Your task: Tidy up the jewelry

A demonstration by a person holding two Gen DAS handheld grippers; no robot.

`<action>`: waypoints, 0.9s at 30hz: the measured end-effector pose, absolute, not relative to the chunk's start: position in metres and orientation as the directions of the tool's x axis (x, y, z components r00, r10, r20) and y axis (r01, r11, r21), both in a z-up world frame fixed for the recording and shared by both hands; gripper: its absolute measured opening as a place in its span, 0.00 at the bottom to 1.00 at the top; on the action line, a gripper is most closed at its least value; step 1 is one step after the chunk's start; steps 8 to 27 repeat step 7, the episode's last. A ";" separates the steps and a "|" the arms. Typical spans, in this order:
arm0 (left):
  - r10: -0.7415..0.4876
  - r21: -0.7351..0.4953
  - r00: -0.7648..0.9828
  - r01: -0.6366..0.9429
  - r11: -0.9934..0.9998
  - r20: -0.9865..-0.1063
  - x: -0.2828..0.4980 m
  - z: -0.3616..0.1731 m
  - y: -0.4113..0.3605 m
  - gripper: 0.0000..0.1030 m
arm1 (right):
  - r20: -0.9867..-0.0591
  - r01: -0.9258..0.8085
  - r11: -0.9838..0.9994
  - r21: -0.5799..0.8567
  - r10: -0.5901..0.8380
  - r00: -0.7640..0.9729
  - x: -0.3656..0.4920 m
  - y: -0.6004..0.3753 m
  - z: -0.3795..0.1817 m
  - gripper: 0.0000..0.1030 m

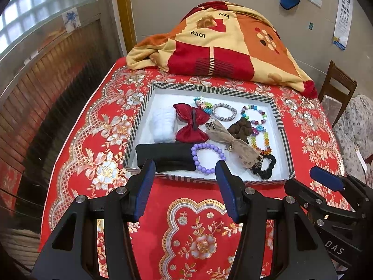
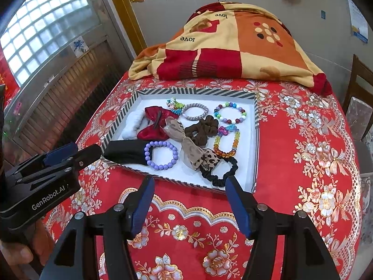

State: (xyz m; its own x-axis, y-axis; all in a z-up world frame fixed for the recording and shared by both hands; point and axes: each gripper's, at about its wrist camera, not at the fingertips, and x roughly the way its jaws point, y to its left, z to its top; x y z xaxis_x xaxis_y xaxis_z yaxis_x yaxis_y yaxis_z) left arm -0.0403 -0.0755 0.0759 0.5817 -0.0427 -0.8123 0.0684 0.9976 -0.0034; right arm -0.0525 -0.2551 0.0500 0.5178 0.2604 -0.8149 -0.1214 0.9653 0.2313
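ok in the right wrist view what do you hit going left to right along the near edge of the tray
black cloth pad → purple bead bracelet → beige bow → leopard print scrunchie → black scrunchie

A home: floral tablecloth point(image 1: 98, 126), folded blanket point(image 1: 223, 44), wooden chair point(image 1: 338, 86)

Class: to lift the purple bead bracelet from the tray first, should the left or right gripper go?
Probably left. The left gripper, open and empty, faces the purple bead bracelet directly; the right gripper lines up nearer the black scrunchie.
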 end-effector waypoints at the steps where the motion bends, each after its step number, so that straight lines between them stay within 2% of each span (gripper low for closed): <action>1: -0.042 -0.004 0.583 0.067 0.998 -0.811 -0.041 0.074 -0.075 0.52 | -0.815 -0.122 0.965 0.232 0.261 0.517 -0.053 -0.255 0.049 0.59; 27: -0.034 0.002 0.590 0.061 0.998 -0.807 -0.042 0.071 -0.074 0.52 | -0.816 -0.112 0.966 0.232 0.256 0.518 -0.055 -0.261 0.045 0.59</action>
